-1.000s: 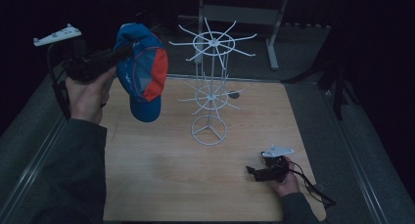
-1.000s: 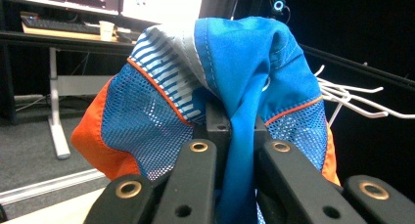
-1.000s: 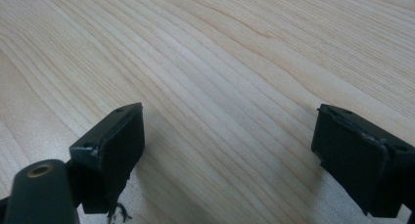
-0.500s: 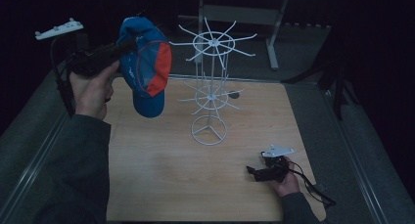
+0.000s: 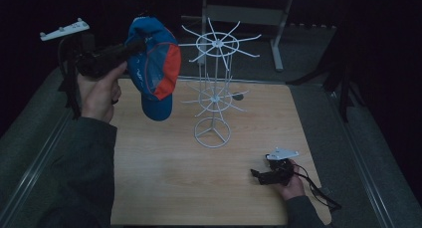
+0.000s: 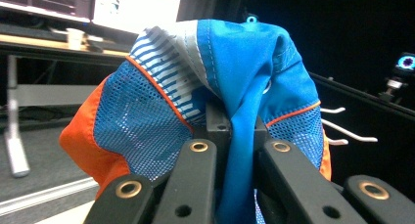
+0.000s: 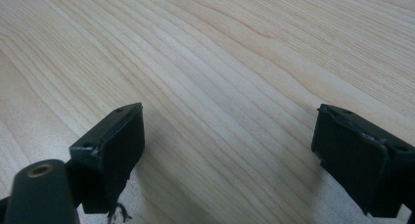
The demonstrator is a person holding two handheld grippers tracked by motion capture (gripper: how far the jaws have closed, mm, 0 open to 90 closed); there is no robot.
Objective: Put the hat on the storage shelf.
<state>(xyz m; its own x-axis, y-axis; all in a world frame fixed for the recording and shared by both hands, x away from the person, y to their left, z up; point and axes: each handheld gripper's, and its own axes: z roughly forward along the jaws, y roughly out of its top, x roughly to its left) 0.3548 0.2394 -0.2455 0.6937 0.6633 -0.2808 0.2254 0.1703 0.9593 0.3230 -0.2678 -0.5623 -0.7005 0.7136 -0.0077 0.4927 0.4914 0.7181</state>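
- Cap [image 5: 153,73]: blue and orange, hanging in the air at upper left of the high view, just left of the white wire rack [image 5: 215,91], not touching it.
- Left gripper [image 5: 130,47]: fingers [image 6: 198,158] clamped tight on a fold of the cap's blue fabric.
- Step looks like hanging the cap on a rack prong: keep the pinch firm, bring the cap's opening over a top prong tip, let go only once it catches.
- Left hand [image 5: 99,91] raised high, gripper pointing right toward the rack.
- Right gripper [image 5: 263,174]: fingers wide apart, holding nothing, low over the desk [image 5: 164,183] at lower right.
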